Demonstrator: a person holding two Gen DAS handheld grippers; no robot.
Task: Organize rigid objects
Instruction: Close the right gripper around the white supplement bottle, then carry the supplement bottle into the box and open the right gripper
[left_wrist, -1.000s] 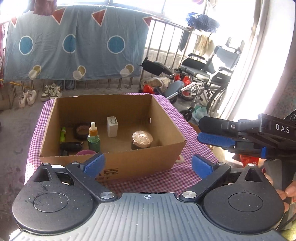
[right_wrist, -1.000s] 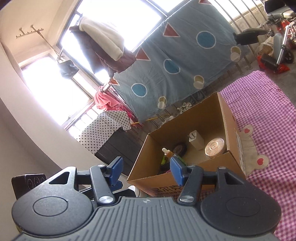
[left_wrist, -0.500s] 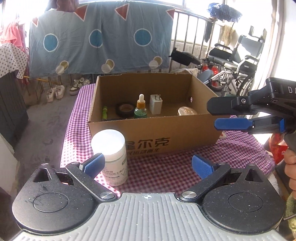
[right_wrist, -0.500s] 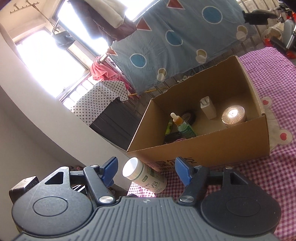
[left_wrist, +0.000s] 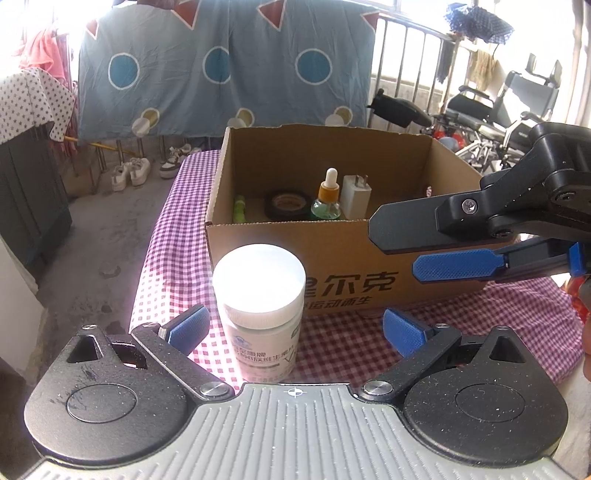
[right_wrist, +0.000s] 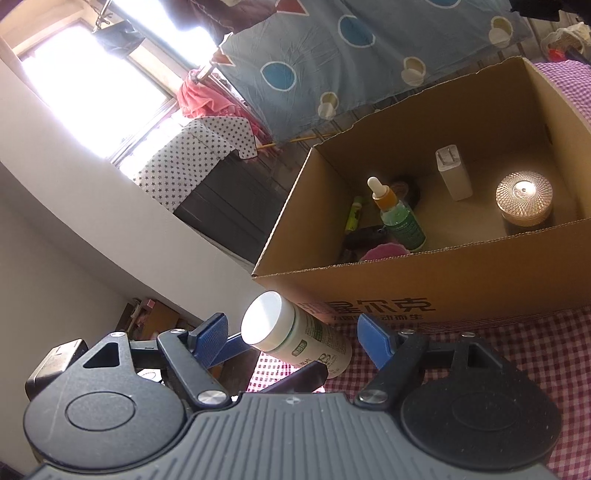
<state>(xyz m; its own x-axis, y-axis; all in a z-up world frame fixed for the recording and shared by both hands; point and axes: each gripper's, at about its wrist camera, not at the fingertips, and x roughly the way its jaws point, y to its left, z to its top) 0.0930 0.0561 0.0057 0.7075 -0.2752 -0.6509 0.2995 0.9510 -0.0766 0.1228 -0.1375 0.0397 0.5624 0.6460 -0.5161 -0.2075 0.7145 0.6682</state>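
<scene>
My left gripper (left_wrist: 293, 328) has its blue pads spread wide, nothing pinched; the white-capped white plastic pill bottle (left_wrist: 263, 314) stands upright between them, touching neither pad, on the purple-and-white checked tablecloth (left_wrist: 173, 236) just in front of the open brown cardboard box (left_wrist: 295, 254). My right gripper (right_wrist: 295, 338) has just been opening, pads apart, the same bottle (right_wrist: 295, 332) between them untouched. Inside the box: green dropper bottle with orange collar (right_wrist: 397, 214), white plug charger (right_wrist: 452, 171), faceted round gold-lidded jar (right_wrist: 524, 201), black tape roll (left_wrist: 287, 204), green tube (right_wrist: 352, 214).
</scene>
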